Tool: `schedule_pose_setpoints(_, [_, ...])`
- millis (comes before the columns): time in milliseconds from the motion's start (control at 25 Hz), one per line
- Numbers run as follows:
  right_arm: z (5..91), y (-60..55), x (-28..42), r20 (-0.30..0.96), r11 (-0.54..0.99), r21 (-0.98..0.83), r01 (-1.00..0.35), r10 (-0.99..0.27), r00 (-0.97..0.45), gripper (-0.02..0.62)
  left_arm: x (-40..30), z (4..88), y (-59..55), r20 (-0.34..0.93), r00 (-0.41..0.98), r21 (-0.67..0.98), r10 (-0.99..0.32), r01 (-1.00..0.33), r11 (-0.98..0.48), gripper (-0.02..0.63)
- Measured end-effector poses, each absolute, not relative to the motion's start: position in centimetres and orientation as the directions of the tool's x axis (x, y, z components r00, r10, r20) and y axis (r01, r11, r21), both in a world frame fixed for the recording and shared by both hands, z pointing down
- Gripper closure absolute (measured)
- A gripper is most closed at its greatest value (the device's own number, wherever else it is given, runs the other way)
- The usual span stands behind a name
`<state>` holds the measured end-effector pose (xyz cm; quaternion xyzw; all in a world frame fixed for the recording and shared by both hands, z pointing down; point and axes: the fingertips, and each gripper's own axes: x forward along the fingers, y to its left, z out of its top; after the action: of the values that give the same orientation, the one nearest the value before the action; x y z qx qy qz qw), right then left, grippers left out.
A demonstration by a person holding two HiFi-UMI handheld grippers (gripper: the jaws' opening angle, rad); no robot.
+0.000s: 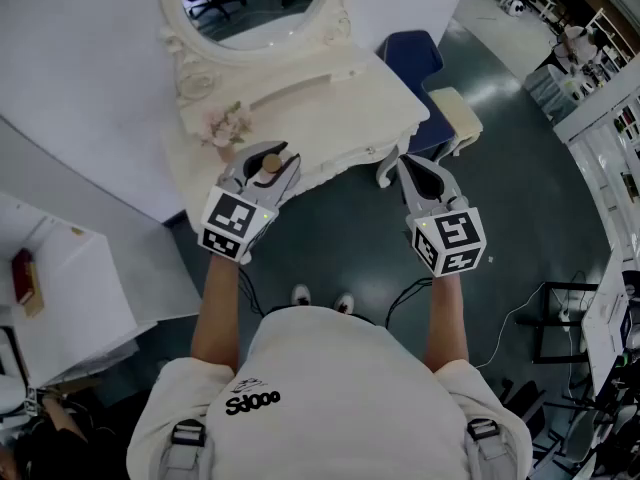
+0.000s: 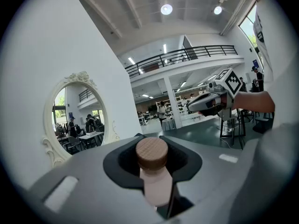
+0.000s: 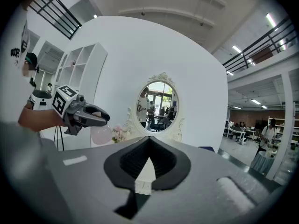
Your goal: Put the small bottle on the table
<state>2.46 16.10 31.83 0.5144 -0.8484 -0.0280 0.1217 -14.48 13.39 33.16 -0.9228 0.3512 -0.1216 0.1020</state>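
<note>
– Left gripper view: state of the tool?

– Your left gripper [image 2: 150, 137] is closed partway, gripping the small bottle [image 2: 157, 183]. Both pads press on the pale pink neck just under the wooden cap [image 2: 151, 152], which stands above the jaw tips.

– And the other tool?

– Right gripper view: your right gripper [image 3: 149, 139] has its jaws together at the tips, with nothing between them. In the head view you hold it abreast of the left gripper and well apart from it. It is over the dark floor [image 1: 520, 168], just off the right front corner of the table [image 1: 330, 98].

– Where is the bottle relative to the table?

– Head view: the bottle, cap up, is over the front left edge of the white table top. From the right gripper view its round pink body hangs below the left jaws. It is in front of the pink flowers [image 3: 119, 134] that lie at the left of the top. No view shows whether its base touches the surface.

– Beyond that?

– An oval mirror [image 1: 262, 3] in a carved white frame stands at the rear of the table, against a white wall [image 3: 201, 78]. A blue chair [image 1: 410, 56] and a cream stool [image 1: 455, 116] stand past the right end of the table. Farther off lies an open hall with desks.
</note>
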Motion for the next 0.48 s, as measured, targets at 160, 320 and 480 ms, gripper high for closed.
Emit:
schedule_pose_setpoints(160, [31.9, 16.0, 2.7, 0.175, 0.469, 0.172, -0.866, -0.880, -0.442, 0.594, -14.1, 33.0, 13.4, 0.150, 0.725, -0.281, -0.672, -0.620, -0.733, 0.486])
schedule_pose_setpoints(320, [32.3, 16.0, 3.5, 0.183, 0.469, 0.169, -0.867, -0.879, -0.440, 0.594, -13.4, 32.9, 13.3, 0.151, 0.723, -0.285, -0.674, -0.621, -0.730, 0.486])
schedule_pose_setpoints(480, [31.9, 16.0, 4.2, 0.160, 0.476, 0.158, -0.865, -0.877, -0.453, 0.594, -12.4, 32.8, 13.4, 0.154, 0.724, -0.286, -0.672, -0.618, -0.732, 0.486])
